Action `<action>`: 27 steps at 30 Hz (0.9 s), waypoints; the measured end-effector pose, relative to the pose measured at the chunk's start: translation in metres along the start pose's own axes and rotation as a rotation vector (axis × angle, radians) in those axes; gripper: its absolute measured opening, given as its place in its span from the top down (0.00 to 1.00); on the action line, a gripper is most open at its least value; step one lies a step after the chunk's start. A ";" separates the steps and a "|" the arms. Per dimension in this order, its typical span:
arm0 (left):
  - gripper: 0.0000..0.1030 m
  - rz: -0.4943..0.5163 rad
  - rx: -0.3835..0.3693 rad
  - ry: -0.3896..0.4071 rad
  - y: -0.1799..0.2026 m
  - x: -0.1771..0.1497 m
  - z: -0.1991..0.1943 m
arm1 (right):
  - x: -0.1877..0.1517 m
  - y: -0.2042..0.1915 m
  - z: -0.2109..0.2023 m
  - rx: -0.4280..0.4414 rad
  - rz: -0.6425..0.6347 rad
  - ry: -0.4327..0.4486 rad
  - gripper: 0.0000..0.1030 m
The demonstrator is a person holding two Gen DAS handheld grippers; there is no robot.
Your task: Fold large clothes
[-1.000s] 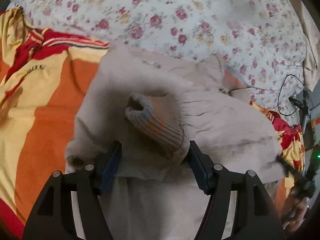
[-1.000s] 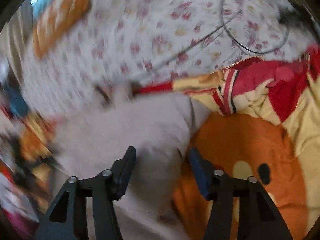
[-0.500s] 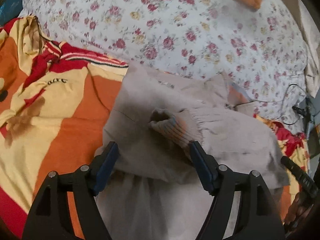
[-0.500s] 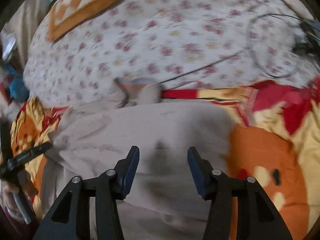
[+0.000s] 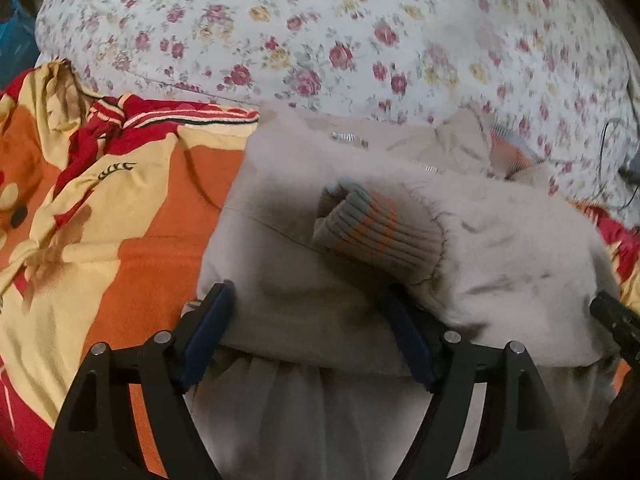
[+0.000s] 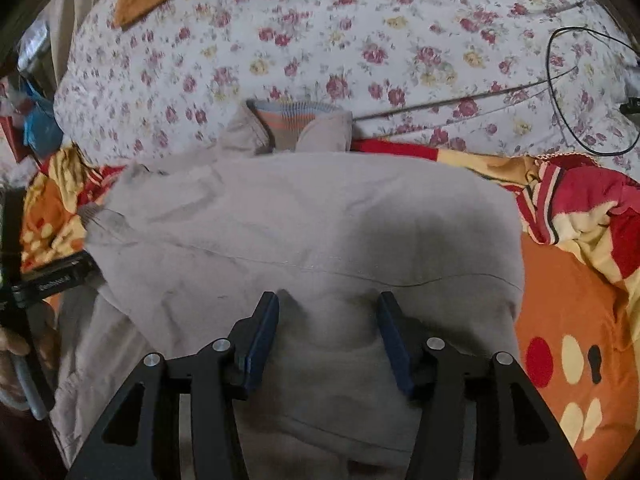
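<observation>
Your left gripper (image 5: 306, 312) is opening wide over the soft beige jacket (image 5: 500, 248), blue pads straddling a folded edge, gripping nothing. Your right gripper (image 6: 328, 316) is opening too, narrower, pads hovering over smooth beige cloth without pinching it. Just beyond your left pads, a ribbed cuff (image 5: 372, 232) with orange and grey stripes is curling across the jacket. The jacket is lying on a fuzzy orange cartoon blanket (image 6: 568, 320). Further back, the rose-print sheet (image 6: 360, 40) is spreading out, a thin black cable (image 6: 568, 80) looping on it.
</observation>
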State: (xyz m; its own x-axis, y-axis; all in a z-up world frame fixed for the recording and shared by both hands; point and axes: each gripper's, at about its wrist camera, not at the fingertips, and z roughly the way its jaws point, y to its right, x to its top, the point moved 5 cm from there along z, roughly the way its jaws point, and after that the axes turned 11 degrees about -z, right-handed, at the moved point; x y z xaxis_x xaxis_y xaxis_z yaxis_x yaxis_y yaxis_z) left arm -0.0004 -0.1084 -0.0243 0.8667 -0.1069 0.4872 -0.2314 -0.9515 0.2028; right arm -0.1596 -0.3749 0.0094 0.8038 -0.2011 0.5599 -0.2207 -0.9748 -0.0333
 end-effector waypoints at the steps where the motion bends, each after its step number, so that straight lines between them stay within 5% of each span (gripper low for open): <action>1: 0.24 -0.010 -0.011 0.013 0.000 0.000 -0.007 | 0.001 -0.001 -0.004 0.015 0.007 0.015 0.49; 6: 0.24 -0.004 -0.002 0.055 -0.004 -0.004 -0.025 | 0.001 -0.007 -0.014 0.016 0.015 0.028 0.49; 10: 0.24 -0.011 0.007 0.066 -0.009 -0.011 -0.041 | -0.009 -0.016 -0.001 -0.051 -0.044 -0.062 0.45; 15: 0.24 0.013 0.023 0.114 -0.015 -0.018 -0.072 | -0.011 -0.025 -0.034 -0.003 0.006 0.014 0.43; 18: 0.24 0.032 0.039 0.144 -0.020 -0.030 -0.087 | -0.024 -0.025 -0.059 0.007 0.071 0.056 0.33; 27: 0.24 0.067 0.010 0.052 -0.036 -0.088 -0.093 | -0.072 0.030 -0.087 -0.142 0.181 0.019 0.24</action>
State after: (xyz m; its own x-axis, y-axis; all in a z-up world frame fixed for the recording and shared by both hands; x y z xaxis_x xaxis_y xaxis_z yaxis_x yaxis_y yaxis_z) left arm -0.1091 -0.0379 0.0045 0.8252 -0.1559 0.5429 -0.2839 -0.9454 0.1600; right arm -0.2724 -0.3815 0.0402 0.7336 -0.3687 0.5708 -0.4374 -0.8991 -0.0186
